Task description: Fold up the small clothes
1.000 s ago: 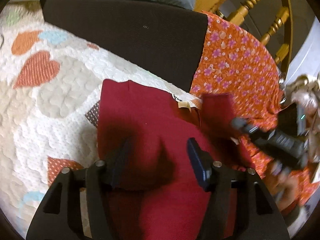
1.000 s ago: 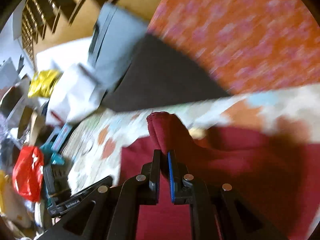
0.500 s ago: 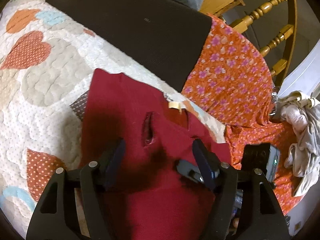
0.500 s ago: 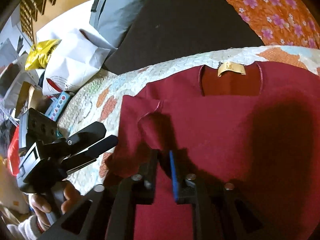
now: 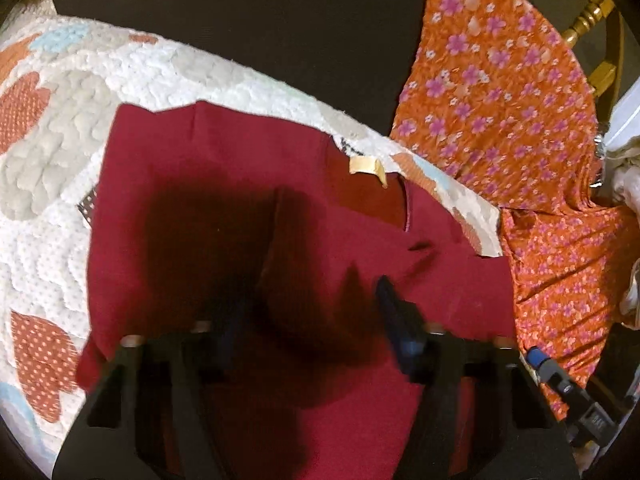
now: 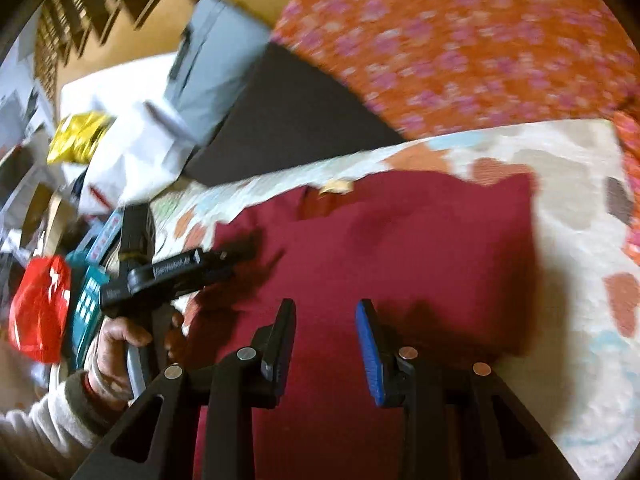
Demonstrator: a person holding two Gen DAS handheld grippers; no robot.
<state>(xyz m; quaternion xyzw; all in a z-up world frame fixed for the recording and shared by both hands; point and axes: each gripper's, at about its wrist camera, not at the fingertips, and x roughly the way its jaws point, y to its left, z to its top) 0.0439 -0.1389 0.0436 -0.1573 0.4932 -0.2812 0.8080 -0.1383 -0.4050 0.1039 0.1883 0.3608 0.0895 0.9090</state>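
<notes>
Red top (image 5: 224, 184) spread flat on quilt (image 5: 60, 152), directly below and ahead of both tongs, tan tag (image 5: 366, 166) at the neckline ahead. Left tongs (image 5: 308, 312) over the top's middle, jaws narrowing, no cloth between the pads. Right tongs (image 6: 326, 344) over the top's near part, jaws parting, nothing held. Orange floral cloth (image 5: 500, 100) off right of the left tongs. Hand (image 6: 120, 344) gripping the left tongs' handle, left of the right tongs.

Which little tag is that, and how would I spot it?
Find the quilted heart-patterned bedspread, then the dark red top lying flat on it. At the top's neckline sits the small cream label, the only pale patch on that plain red cloth.
</notes>
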